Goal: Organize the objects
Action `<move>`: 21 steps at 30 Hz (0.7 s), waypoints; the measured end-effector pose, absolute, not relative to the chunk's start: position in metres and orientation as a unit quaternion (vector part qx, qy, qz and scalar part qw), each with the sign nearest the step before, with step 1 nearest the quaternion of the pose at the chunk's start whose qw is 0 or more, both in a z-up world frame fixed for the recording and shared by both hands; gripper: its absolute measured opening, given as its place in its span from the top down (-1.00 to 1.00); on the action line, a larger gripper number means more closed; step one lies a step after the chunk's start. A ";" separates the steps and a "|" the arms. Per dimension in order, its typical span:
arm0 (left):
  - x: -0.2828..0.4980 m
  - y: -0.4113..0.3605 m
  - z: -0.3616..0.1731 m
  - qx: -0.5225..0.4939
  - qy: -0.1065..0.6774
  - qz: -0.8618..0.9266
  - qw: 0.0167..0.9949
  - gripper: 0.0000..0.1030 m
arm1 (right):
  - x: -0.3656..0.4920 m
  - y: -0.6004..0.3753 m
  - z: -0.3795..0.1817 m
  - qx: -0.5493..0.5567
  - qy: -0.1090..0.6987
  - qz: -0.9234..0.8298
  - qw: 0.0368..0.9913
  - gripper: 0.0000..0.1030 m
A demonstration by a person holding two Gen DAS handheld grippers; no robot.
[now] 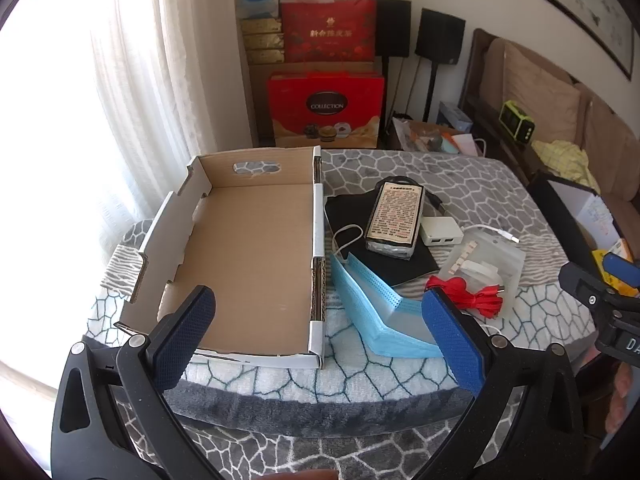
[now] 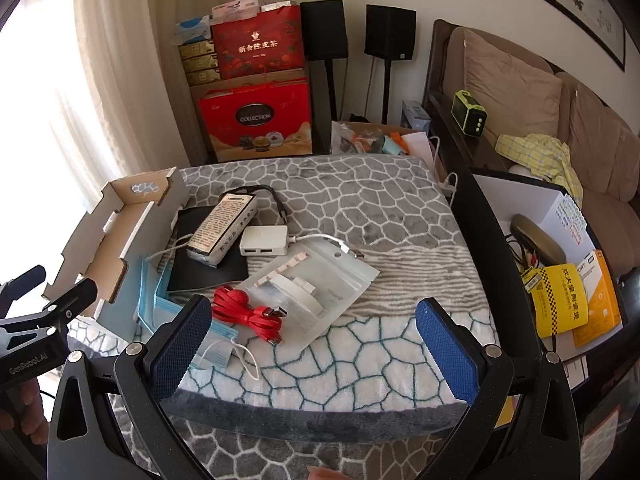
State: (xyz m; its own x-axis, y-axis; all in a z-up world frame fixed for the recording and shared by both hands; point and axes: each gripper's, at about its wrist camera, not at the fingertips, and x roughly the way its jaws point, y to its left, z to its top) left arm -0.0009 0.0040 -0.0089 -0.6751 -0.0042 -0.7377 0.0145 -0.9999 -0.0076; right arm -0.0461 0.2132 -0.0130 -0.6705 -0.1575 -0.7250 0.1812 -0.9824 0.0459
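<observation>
An open cardboard tray (image 1: 248, 248) (image 2: 116, 224) lies empty on the left of the blanket-covered table (image 1: 420, 176). Beside it is a pile: a stack of blue face masks (image 1: 380, 320) (image 2: 160, 304), a black pouch (image 1: 400, 264), a labelled power brick (image 1: 396, 216) (image 2: 222, 232), a white USB hub (image 1: 440, 230) (image 2: 264, 240), a clear zip bag (image 1: 484, 268) (image 2: 316, 284) and a red cable (image 1: 476, 296) (image 2: 248, 312). My left gripper (image 1: 316, 340) is open, above the tray's near corner. My right gripper (image 2: 316, 348) is open, just short of the zip bag.
Red gift boxes (image 1: 326, 108) and two black speakers (image 2: 390, 32) stand behind the table. A sofa (image 2: 520, 92) is at the right. A box of packets and cables (image 2: 560, 280) sits right of the table. A curtain (image 1: 140, 80) hangs at the left.
</observation>
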 end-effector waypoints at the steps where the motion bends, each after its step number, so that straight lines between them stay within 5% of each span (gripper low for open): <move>1: -0.001 0.003 -0.009 0.403 0.006 -0.915 0.005 -1.00 | -0.046 0.213 -0.013 0.395 0.015 -0.914 0.093 -0.99; 21: -0.003 -0.006 -0.011 0.408 0.008 -0.913 0.013 -1.00 | -0.046 0.202 -0.011 0.398 0.024 -0.911 0.103 -0.99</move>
State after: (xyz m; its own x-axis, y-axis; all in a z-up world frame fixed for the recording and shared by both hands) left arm -0.0028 -0.0058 -0.0112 -0.6667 -0.0170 -0.7451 0.0296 -0.9996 -0.0037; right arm -0.0460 0.2022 -0.0114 -0.6615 -0.1681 -0.7309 0.2065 -0.9777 0.0380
